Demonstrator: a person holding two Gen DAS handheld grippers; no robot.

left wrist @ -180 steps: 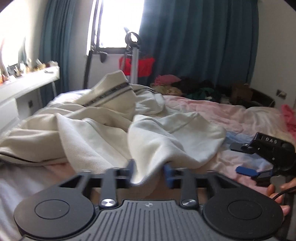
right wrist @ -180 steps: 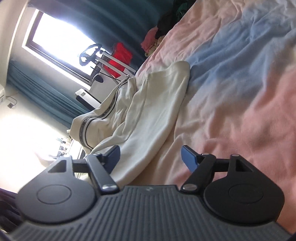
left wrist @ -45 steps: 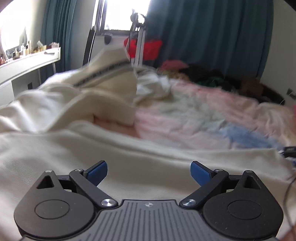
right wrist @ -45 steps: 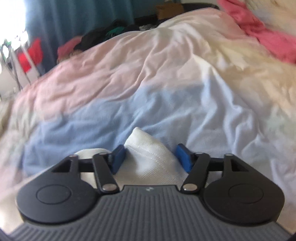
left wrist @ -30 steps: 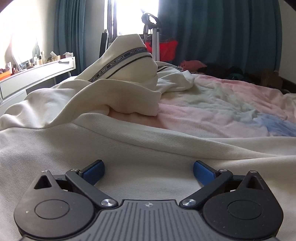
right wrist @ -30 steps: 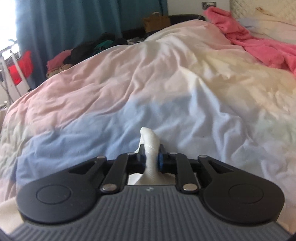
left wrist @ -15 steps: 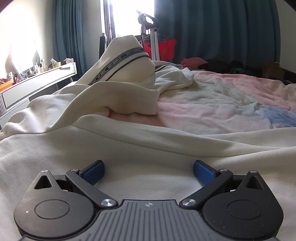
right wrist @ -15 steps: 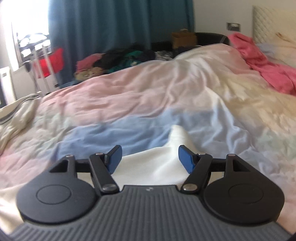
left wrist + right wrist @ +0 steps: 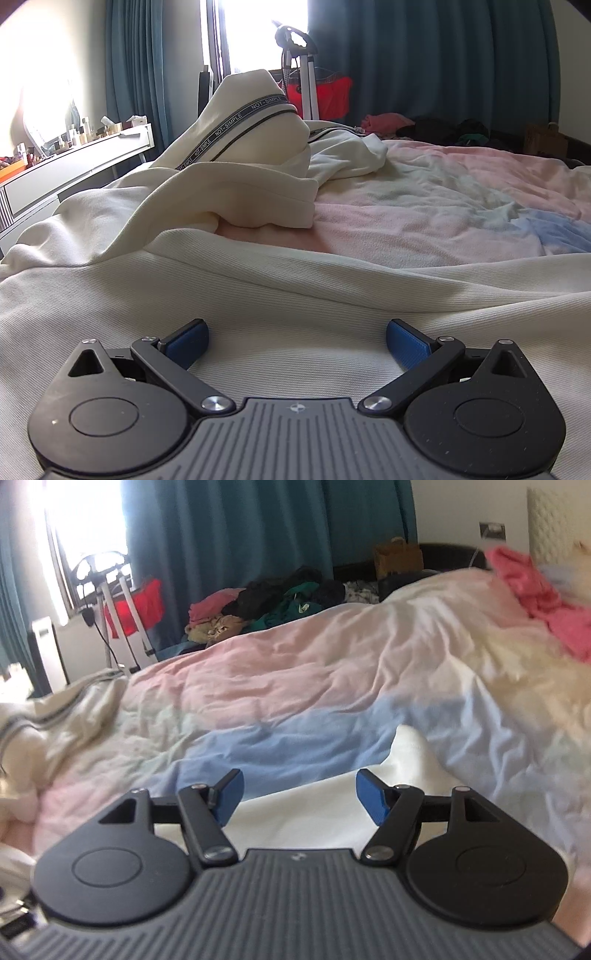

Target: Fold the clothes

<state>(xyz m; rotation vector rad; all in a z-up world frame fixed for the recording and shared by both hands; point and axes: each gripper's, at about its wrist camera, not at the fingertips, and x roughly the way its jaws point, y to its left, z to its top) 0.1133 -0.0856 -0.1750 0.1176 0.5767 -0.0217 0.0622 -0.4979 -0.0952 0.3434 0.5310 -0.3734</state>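
Observation:
A cream ribbed garment (image 9: 258, 295) lies spread over the bed under my left gripper (image 9: 297, 338), which hovers open just above the cloth with nothing between its blue pads. Farther back the garment bunches into a raised fold with a black lettered band (image 9: 236, 118). In the right wrist view my right gripper (image 9: 299, 792) stands open, its pads clear of cloth. A white corner of the garment (image 9: 410, 753) lies loose on the bed just beyond and right of its right pad. The garment's striped far part (image 9: 33, 716) shows at the left.
The bed carries a pink, blue and pale yellow duvet (image 9: 295, 686). A pink cloth (image 9: 546, 602) lies near the headboard at the right. A pile of dark clothes (image 9: 280, 602), a stand with red fabric (image 9: 125, 609) and teal curtains are behind. A white shelf (image 9: 74, 162) runs along the left.
My right gripper was shut on a white corner of the garment a second ago; it has opened and drawn back and up, leaving the corner on the bed. The left gripper has stayed put.

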